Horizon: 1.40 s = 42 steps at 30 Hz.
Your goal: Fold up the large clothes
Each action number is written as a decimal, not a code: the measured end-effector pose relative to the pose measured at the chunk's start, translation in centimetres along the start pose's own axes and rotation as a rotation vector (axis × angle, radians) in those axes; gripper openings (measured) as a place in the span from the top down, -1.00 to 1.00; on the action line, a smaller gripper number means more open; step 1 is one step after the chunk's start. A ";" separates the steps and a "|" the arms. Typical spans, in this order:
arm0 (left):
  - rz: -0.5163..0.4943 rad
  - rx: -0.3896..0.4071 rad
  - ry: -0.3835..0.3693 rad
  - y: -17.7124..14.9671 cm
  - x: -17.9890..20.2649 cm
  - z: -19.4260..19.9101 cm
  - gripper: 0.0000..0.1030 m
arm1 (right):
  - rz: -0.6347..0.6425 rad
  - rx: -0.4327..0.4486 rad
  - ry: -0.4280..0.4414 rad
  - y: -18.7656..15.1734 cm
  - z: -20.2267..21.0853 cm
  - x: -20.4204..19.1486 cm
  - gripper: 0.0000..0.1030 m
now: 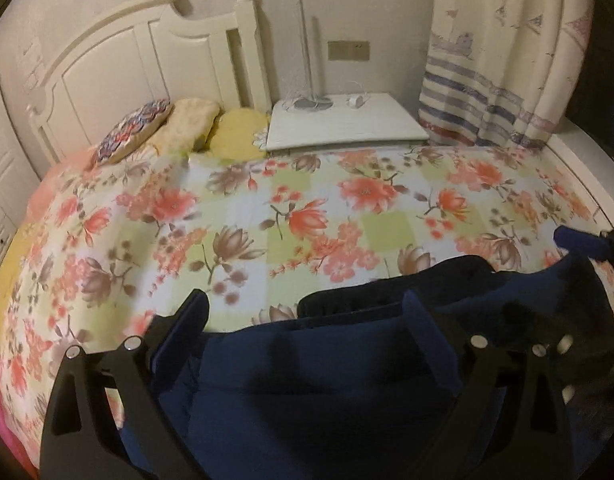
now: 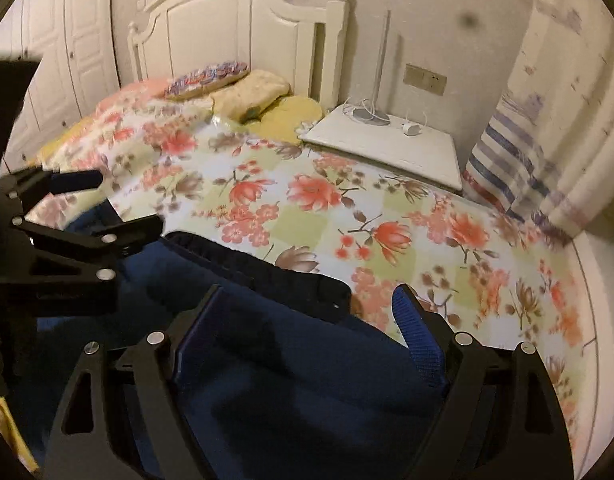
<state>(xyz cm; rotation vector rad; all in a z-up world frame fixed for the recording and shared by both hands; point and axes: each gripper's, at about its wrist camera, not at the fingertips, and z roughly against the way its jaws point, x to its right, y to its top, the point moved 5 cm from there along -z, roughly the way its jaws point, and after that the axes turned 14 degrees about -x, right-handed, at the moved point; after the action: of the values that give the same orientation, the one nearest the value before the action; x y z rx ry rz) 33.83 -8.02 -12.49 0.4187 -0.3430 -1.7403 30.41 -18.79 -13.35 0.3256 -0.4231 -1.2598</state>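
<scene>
A dark navy garment [image 1: 307, 380] lies on the floral bedspread [image 1: 267, 208] at the near side of the bed, with a darker ribbed band [image 2: 267, 268] along its far edge. My left gripper [image 1: 305, 298] hovers over the garment, open, with no cloth between its blue pads. My right gripper [image 2: 310, 291] is also open above the same garment [image 2: 299, 380], its pads apart and holding nothing. Each gripper shows in the other's view: the right gripper [image 1: 591, 264] at the right edge, the left gripper [image 2: 115, 204] at the left.
Several pillows [image 1: 195, 124] lie by the white headboard [image 1: 147, 48]. A white bedside table [image 1: 347, 124] with a lamp base [image 1: 311, 102] and cables stands beyond the bed. A striped curtain [image 1: 499, 72] hangs at the right, and white wardrobe doors [image 2: 67, 48] stand at the left.
</scene>
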 end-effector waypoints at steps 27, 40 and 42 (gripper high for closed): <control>0.014 -0.099 -0.015 -2.3 -1.8 -4.7 -0.96 | -0.053 -0.118 0.023 -1.9 -4.5 1.3 -0.66; 0.183 -0.168 -0.061 -3.5 -10.5 -7.3 -0.96 | -0.344 -0.093 0.065 -7.1 -4.2 12.6 -0.75; 0.208 -0.164 -0.071 -3.8 -10.9 -7.4 -0.96 | -0.368 -0.032 -0.010 -7.4 -2.5 13.6 -0.77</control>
<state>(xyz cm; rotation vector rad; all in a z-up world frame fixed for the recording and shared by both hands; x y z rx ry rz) 35.90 3.36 -19.77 0.1958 -0.2811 -1.5684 28.70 -33.87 -17.27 0.3816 -0.3602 -1.6255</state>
